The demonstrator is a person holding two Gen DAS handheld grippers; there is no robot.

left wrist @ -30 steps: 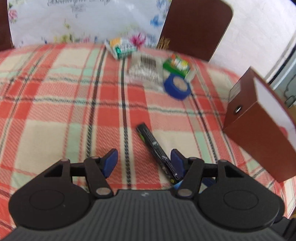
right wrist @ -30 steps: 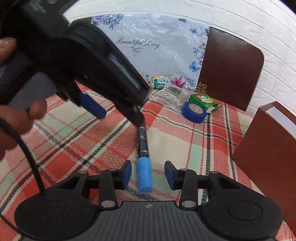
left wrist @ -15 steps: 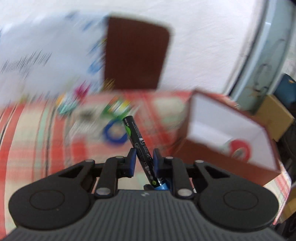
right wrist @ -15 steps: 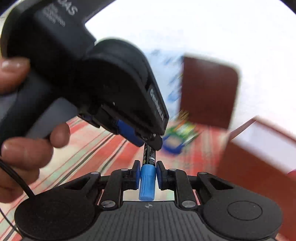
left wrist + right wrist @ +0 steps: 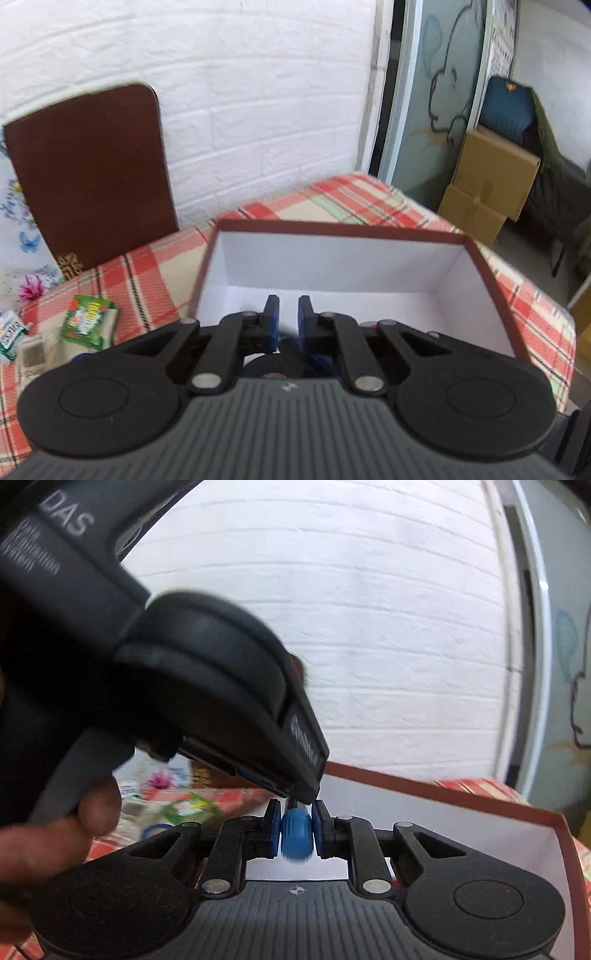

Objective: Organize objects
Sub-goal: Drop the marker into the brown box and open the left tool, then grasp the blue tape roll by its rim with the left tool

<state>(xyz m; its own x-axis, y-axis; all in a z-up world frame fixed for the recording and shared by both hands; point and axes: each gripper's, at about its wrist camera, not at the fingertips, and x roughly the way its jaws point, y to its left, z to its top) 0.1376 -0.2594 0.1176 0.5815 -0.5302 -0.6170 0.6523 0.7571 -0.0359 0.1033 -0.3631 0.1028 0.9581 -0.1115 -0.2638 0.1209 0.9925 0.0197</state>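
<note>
Right claw (image 5: 295,829) is clamping down tight on the blue cap (image 5: 296,835) of the marker, pads pressing it from both sides, and we are holding it right over the open brown box (image 5: 443,794). The marker's dark barrel is running forward from the cap and disappearing under the left claw's housing, which is crowding in from the upper left of the right wrist view with the left hand (image 5: 55,834) wrapped around its grip.

Over on the left claw (image 5: 287,317), we are seeing the pads drawn close with only a narrow slot between them; nothing is showing in that slot, and we cannot tell whether they are pinching anything lower down, where a dark rounded shape is sitting behind the pads. It is hanging above the box's white interior (image 5: 332,266).

The box is sitting toward the right edge of the checked surface (image 5: 147,273). Toward the far left of the surface we are spotting a green packet (image 5: 88,319) lying flat, with other small packets just beside it, blurred. A brown chair back (image 5: 92,177) is standing behind the surface's far edge.
</note>
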